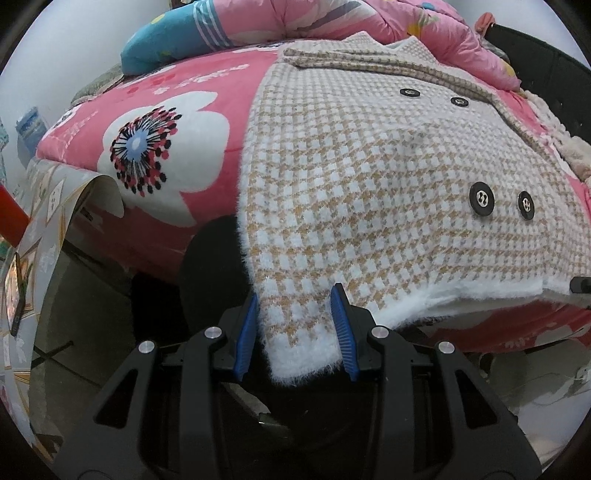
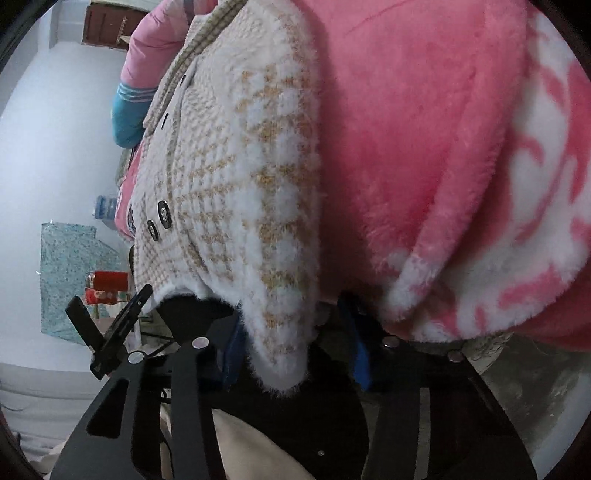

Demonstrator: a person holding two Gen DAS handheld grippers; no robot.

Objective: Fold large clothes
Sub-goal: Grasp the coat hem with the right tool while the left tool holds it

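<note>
Left wrist: fuzzy houndstooth coat (image 1: 369,184) hem

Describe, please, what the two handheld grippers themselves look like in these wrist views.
Both look alike. The left gripper has matte black angular finger arms with slot cut-outs, round silver pivot bolts and ribbed blue pads. The right gripper shows the same black linkage, silver bolts and blue pads. No cables or markings show.

Bed under pink floral blanket (image 1: 155,173), houndstooth coat (image 1: 369,184) spread on it (hem overhanging), possibly a quilt (image 1: 369,18) behind
</note>
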